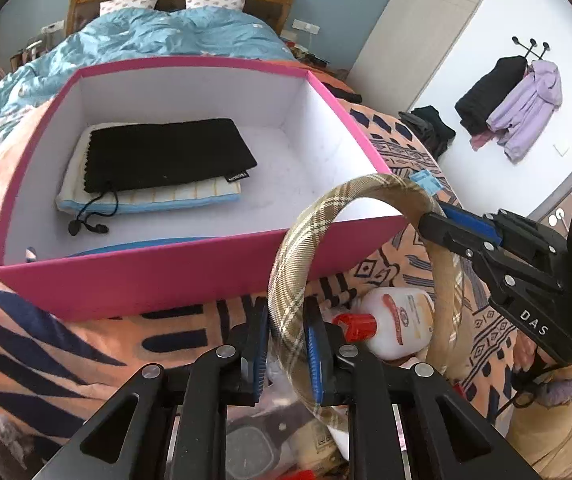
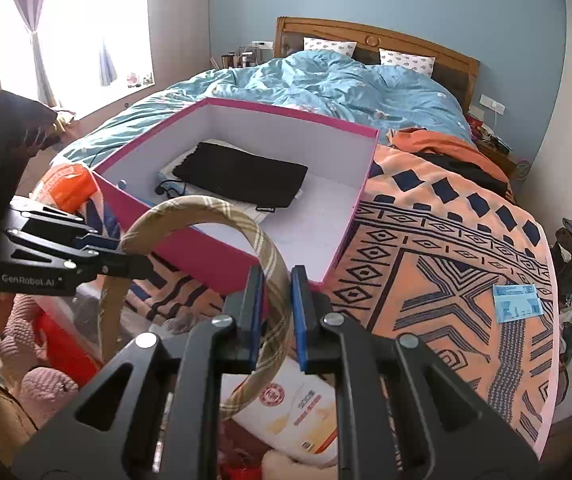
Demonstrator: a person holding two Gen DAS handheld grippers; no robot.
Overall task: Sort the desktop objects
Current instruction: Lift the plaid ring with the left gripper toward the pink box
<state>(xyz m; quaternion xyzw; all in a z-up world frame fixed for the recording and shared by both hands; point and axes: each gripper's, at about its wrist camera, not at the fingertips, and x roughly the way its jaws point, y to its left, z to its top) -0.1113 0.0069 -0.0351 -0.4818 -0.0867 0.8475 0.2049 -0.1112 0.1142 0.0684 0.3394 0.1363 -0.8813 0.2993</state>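
A beige plaid headband (image 1: 318,216) arches in the air in front of a pink box (image 1: 166,276). My left gripper (image 1: 286,340) is shut on one side of it. My right gripper (image 1: 442,226) is shut on the other side. In the right wrist view the headband (image 2: 190,208) runs from my right gripper (image 2: 277,304) to the left gripper (image 2: 126,260). The pink box (image 2: 222,268) holds a black drawstring pouch (image 1: 170,152) lying on a striped cloth (image 1: 190,196).
The box sits on an orange patterned blanket (image 2: 446,248) on a bed. A white bottle with a red cap (image 1: 394,324) lies below the headband. A small blue card (image 2: 516,302) lies on the blanket at the right. Clutter fills a bin under the grippers.
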